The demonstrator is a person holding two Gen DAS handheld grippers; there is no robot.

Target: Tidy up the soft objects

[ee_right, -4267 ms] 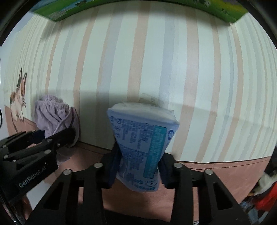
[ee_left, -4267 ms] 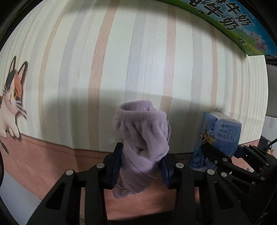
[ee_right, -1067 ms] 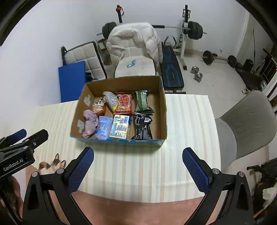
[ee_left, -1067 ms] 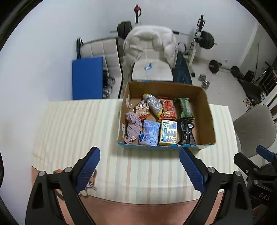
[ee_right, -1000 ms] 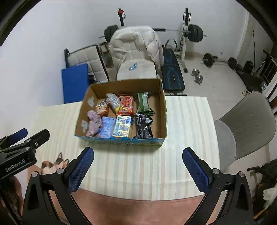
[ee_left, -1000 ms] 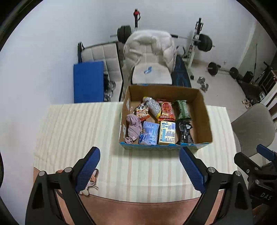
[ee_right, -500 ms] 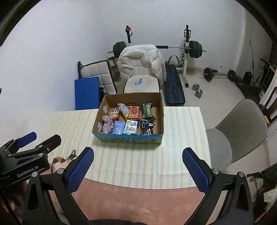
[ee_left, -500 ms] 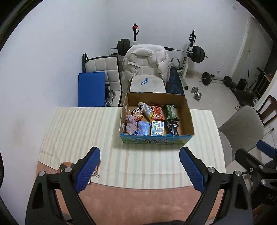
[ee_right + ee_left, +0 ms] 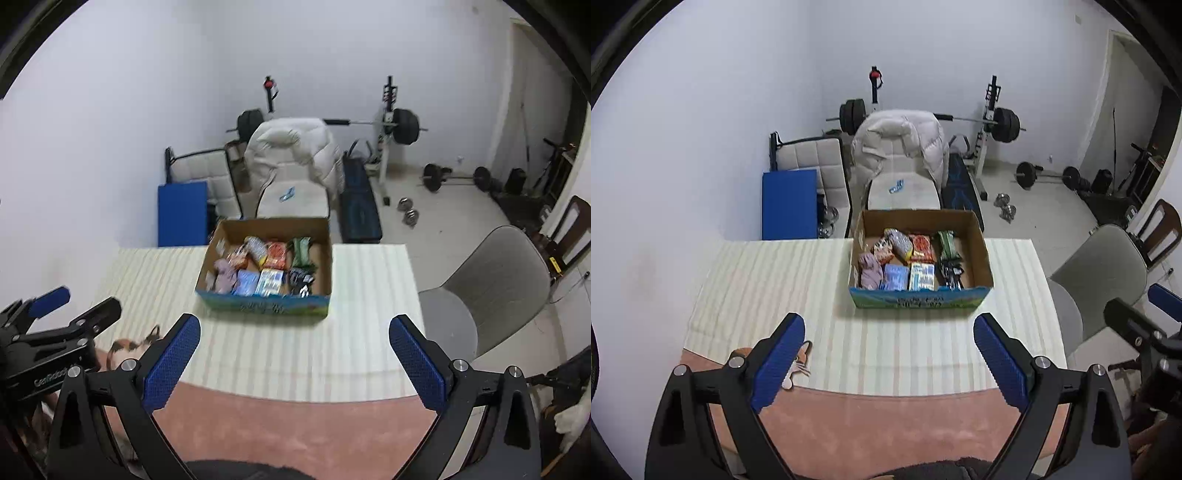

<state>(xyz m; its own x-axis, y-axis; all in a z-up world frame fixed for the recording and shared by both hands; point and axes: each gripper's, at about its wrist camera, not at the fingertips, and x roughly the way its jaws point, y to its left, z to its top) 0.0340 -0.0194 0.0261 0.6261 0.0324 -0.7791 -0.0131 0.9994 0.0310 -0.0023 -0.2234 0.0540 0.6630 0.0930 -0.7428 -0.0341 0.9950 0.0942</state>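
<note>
An open cardboard box [image 9: 981, 254] stands at the far side of the striped tablecloth [image 9: 768, 291]; it also shows in the right wrist view [image 9: 327, 258]. Inside lie a purple sock [image 9: 870, 271], a blue tissue pack [image 9: 896, 277], a second blue-white pack [image 9: 922, 277] and several snack bags [image 9: 909, 244]. The sock [image 9: 225, 276] and tissue pack [image 9: 246, 282] show in the right wrist view too. My left gripper [image 9: 888, 360] is open and empty, well back and above the table. My right gripper [image 9: 293, 360] is open and empty, likewise far from the box.
A chair with a white puffer jacket [image 9: 899, 147] stands behind the table. A grey chair [image 9: 495, 291] sits at the right. A blue mat [image 9: 789, 205], a weight bench and barbells [image 9: 997, 122] fill the room behind. A cat print [image 9: 127, 347] marks the cloth's near left.
Both grippers let go of the sock and tissue pack, which now lie in the box. Both have pulled back and up, so the box looks smaller.
</note>
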